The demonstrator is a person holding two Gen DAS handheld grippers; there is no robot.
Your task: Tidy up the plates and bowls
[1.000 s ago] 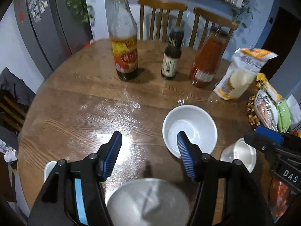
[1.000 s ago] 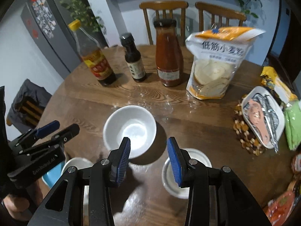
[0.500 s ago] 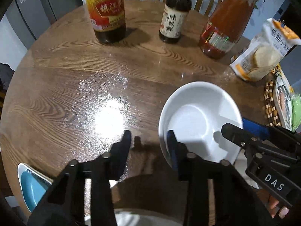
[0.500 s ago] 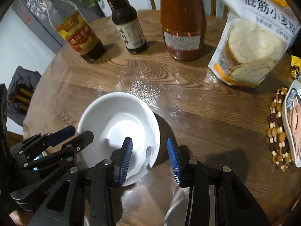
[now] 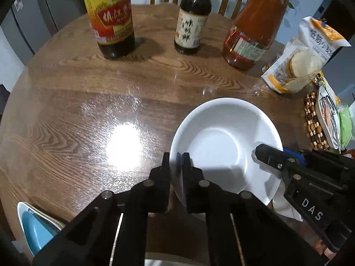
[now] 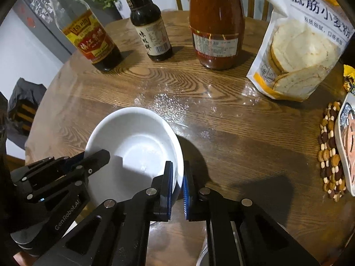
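A white bowl [image 5: 224,141] sits on the round wooden desk [image 5: 88,93], in front of three bottles and a bag of flour [image 5: 304,59]. The left tongs [image 5: 176,161] are clamped on the bowl's left rim, one finger inside and one outside. The right tongs [image 6: 177,175] are clamped the same way on the opposite rim. A blue dish [image 5: 33,228] lies at the desk's near left edge, well apart from the bowl.

Round wooden table [image 5: 66,102] carries a white bowl [image 5: 224,137] and 3 bottles [image 5: 111,22].
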